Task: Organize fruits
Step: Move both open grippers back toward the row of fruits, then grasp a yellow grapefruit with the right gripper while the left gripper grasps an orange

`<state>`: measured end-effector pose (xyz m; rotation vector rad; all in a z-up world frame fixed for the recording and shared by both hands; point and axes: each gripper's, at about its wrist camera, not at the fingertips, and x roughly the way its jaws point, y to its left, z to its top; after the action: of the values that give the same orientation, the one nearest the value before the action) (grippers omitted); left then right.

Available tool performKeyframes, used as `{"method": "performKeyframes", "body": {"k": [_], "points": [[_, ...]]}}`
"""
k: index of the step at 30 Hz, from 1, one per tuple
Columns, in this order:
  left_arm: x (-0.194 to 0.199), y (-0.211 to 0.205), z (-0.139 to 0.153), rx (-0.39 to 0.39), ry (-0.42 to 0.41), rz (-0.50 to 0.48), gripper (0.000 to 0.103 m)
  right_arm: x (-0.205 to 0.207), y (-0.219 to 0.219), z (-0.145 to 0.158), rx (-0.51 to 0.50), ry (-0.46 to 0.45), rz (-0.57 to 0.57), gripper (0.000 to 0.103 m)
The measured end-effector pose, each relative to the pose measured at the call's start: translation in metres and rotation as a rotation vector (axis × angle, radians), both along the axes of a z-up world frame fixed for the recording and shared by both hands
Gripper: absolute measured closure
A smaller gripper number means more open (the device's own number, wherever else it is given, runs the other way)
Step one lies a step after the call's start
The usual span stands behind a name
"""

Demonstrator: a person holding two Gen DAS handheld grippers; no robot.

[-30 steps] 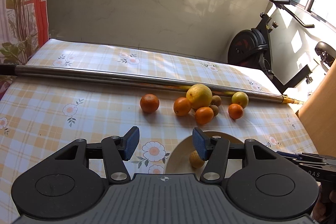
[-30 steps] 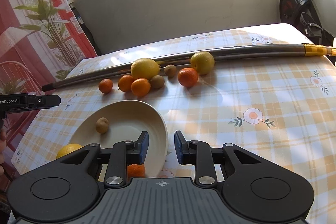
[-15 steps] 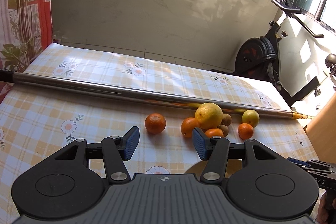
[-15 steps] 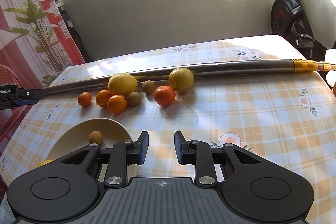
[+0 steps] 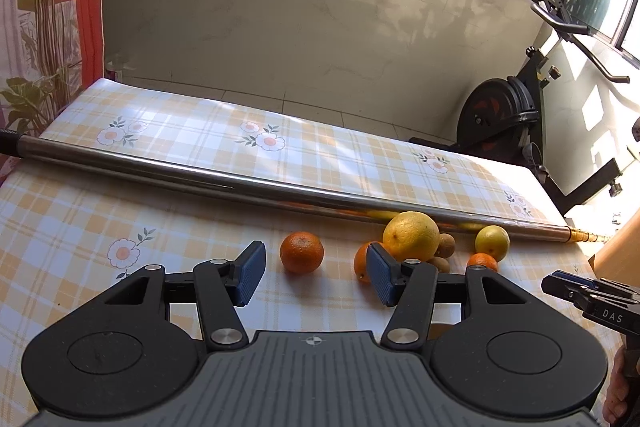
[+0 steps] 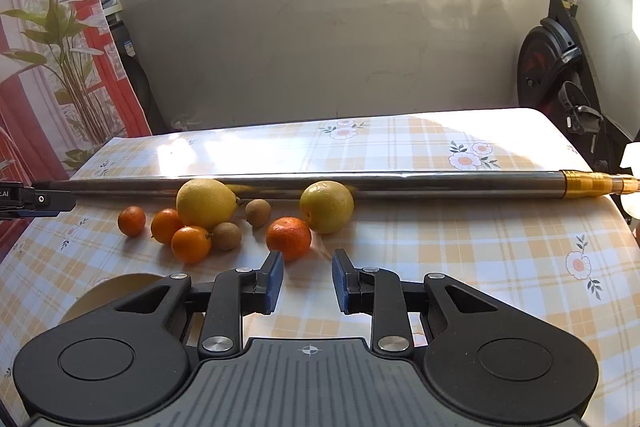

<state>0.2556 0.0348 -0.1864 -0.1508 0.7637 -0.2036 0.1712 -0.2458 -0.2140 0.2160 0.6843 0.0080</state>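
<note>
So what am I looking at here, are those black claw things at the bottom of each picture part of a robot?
No robot: a person holds a pair of tongs in each hand, and a small camera on each looks forward along its two fingers. One picture comes from the left tongs, the other from the right tongs. Both are empty. The left stands partly open; the right has its fingers drawn close together, with only a narrow gap.

Ahead lies a table under a checked, flowered cloth. A long metal pole lies across it. Beside the pole sit the fruits: two yellow ones, the big one and a smaller one, four small oranges such as this one, and two little brown fruits. A pale plate's rim shows at the lower left.
</note>
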Motion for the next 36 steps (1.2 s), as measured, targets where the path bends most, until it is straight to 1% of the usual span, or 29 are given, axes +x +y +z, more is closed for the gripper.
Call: {"method": "performKeyframes", "body": {"k": [4, 8, 11, 14, 17, 18, 25, 31, 36], "points": [[0.006, -0.001, -0.002, 0.007, 0.0, 0.011, 0.045, 0.018, -0.005, 0.001, -0.012, -0.026, -0.009, 0.077], [0.011, 0.0, -0.004, 0.004, 0.005, 0.027, 0.045, 0.039, -0.014, -0.002, 0.021, -0.046, -0.024, 0.074], [0.014, 0.001, -0.007, 0.002, 0.012, 0.033, 0.045, 0.055, -0.02, -0.01, 0.036, -0.038, -0.031, 0.072], [0.015, 0.001, -0.01, 0.006, 0.02, 0.034, 0.045, 0.07, -0.022, -0.022, 0.039, -0.006, -0.03, 0.07], [0.016, 0.002, -0.013, 0.006, 0.027, 0.036, 0.045, 0.082, -0.02, -0.033, 0.031, 0.021, -0.041, 0.058], [0.016, 0.003, -0.014, 0.005, 0.03, 0.037, 0.045, 0.085, -0.02, -0.036, 0.042, 0.026, -0.045, 0.057], [0.018, 0.003, -0.018, 0.008, 0.041, 0.04, 0.045, 0.099, -0.02, -0.052, 0.09, 0.058, -0.051, 0.056], [0.018, 0.001, -0.019, 0.012, 0.046, 0.044, 0.045, 0.102, -0.017, -0.054, 0.098, 0.066, -0.054, 0.06], [0.017, 0.001, -0.019, 0.013, 0.044, 0.047, 0.045, 0.091, -0.02, -0.05, 0.11, 0.055, -0.084, 0.06]]}}
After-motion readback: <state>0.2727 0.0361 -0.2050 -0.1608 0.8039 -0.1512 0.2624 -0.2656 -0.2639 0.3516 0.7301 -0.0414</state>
